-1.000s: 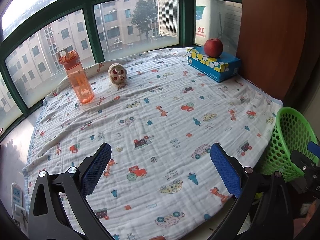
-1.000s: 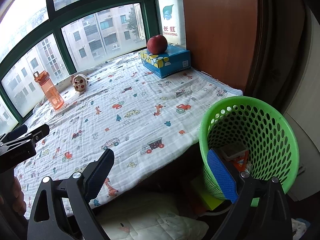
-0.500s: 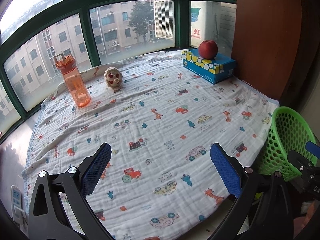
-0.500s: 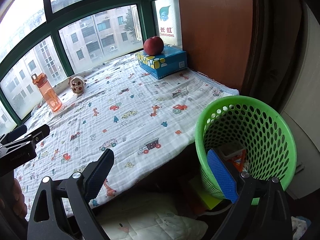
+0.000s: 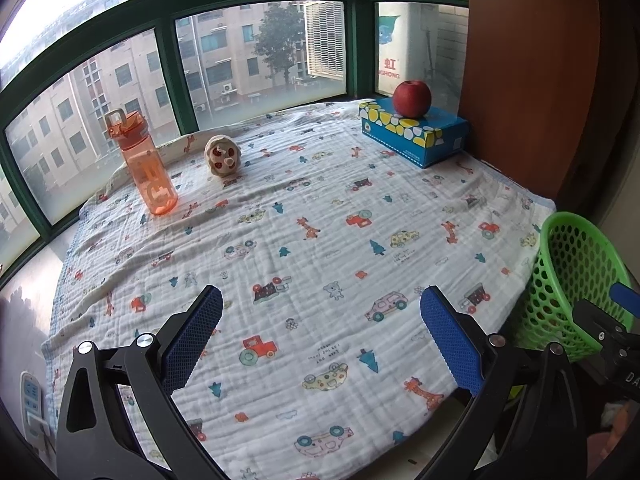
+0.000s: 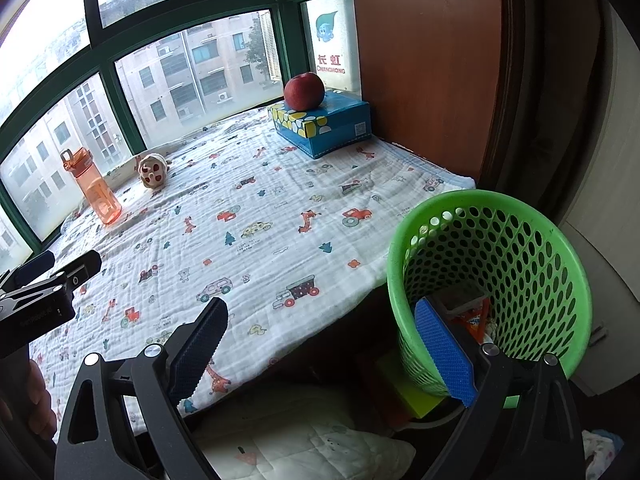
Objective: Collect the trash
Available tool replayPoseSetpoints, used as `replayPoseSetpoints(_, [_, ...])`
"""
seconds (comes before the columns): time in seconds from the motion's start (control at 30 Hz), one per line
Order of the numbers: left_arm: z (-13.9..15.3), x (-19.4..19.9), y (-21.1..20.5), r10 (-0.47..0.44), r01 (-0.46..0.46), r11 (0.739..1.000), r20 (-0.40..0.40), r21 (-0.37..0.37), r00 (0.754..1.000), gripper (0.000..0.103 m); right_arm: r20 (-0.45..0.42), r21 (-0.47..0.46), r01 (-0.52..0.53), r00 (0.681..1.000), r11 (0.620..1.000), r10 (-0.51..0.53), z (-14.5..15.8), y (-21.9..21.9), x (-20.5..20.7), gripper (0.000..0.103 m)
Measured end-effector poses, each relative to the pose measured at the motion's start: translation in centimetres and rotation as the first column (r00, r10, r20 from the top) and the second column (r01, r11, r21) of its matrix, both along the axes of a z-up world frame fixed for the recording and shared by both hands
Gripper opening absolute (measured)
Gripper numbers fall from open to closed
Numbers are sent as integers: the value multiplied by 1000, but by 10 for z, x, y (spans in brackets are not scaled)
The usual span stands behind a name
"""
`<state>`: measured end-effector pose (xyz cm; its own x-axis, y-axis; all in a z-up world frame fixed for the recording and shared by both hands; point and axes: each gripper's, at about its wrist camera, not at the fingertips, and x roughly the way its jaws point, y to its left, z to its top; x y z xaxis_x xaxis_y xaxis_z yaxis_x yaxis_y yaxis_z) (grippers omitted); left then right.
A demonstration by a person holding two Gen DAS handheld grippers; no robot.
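Your left gripper hangs with jaws spread wide and empty. Your right gripper is equally agape, nothing between its pads. Your left hand grips its handle.

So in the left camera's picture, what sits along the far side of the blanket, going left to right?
Orange water bottle → small round plush toy → blue tissue box with a red apple on top.

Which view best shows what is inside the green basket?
The right wrist view: it looks down into the green basket, showing orange and grey trash at the bottom. The left wrist view shows only its outer wall and rim at the frame's right edge.
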<state>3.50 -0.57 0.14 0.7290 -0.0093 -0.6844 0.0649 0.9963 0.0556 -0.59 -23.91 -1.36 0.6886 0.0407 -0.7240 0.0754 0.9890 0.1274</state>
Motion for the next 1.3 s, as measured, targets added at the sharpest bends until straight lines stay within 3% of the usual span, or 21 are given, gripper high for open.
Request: replayPoseSetpoints(1.3, [-3, -1, -4, -21, 21, 1000, -2, -6, 1000, 98, -5, 5, 19, 1000, 1000, -19, -3, -2, -4, 91])
